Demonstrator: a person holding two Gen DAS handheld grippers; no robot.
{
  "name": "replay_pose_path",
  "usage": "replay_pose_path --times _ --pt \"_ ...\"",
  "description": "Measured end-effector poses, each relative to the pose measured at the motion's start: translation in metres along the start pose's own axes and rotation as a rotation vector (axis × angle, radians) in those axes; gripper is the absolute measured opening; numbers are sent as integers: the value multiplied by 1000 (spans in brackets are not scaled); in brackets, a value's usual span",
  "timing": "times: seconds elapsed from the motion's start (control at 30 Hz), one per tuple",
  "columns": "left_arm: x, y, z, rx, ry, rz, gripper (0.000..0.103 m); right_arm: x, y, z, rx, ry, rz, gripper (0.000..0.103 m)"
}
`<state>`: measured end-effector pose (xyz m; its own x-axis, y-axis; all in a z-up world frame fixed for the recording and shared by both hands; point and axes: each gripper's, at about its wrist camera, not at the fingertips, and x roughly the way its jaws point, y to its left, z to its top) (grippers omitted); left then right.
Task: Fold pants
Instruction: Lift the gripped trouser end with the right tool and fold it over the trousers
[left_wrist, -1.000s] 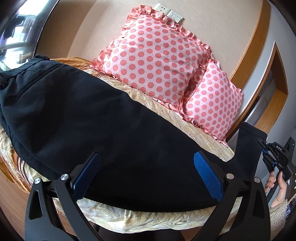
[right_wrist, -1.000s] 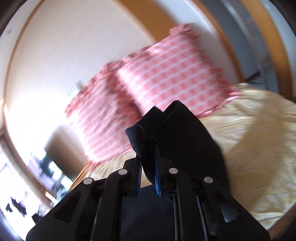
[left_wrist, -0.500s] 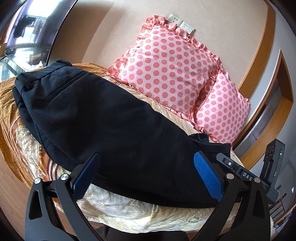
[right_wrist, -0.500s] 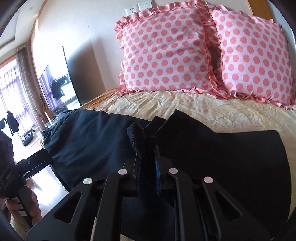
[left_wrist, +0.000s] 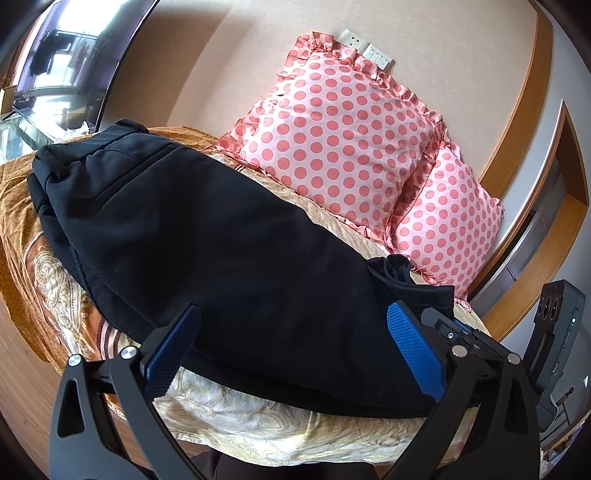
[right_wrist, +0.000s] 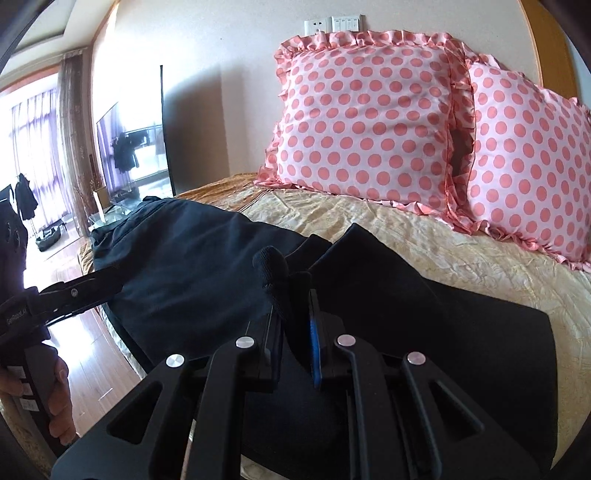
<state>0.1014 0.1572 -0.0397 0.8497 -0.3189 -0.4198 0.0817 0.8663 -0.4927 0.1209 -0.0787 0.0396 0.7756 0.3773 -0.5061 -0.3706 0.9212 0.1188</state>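
While left-view-hidden, right tongs (right_wrist: 291, 325) seemingly pinching pants (right_wrist: 192, 266).

Bed (left_wrist: 236, 424) with gold patterned cover, black pants (left_wrist: 221, 258) spread across it, two pink polka-dot pillows (left_wrist: 332, 140) at the wall

Two pink polka-dot pillows (right_wrist: 365, 122) lean against the wall on a gold bedspread (right_wrist: 461, 254), under wall sockets (right_wrist: 332, 24)

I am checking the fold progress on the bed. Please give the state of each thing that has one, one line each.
Black pants: lying along the bed, hem end lifted and bent back over the legs.
Right tongs: shut on the pants hem.
Left tongs: open, holding nothing.
Two dotted pillows: upright against the wall.
Bedspread: wrinkled.
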Motion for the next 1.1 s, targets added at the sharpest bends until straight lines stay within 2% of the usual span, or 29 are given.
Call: replay_pose_path --times 0.13,0.23,0.33,0.37,0.4,0.47,0.57,0.67,0.7,0.8,1.1 --pt "-2 2 0 -2 -3 5 101 8 19 0 -62 -6 4 13" --pt "-5 2 0 16 -4 25 101 26 30 -18 -136 81 -18 13" --pt "-10 5 1 17 -15 43 101 31 31 -30 -154 107 -20 16" --pt "-12 7 1 15 -17 45 101 30 32 -31 -166 107 -15 24" --pt "-13 9 2 13 -20 48 101 28 36 -34 -186 111 6 41" --pt "-17 12 3 13 -29 54 101 23 43 -38 -225 111 26 59" --pt "-25 23 6 8 -46 75 101 11 47 -40 -226 105 105 59" --pt "-34 36 10 -19 -61 97 101 -2 24 -23 -45 51 232 59" --pt "-38 42 12 -32 -69 108 101 -2 17 -18 -1 35 244 63" --pt "-49 56 17 -64 -84 129 101 7 9 -10 17 37 207 65" --pt "-63 71 27 -68 -96 161 101 31 21 -25 17 134 266 67"
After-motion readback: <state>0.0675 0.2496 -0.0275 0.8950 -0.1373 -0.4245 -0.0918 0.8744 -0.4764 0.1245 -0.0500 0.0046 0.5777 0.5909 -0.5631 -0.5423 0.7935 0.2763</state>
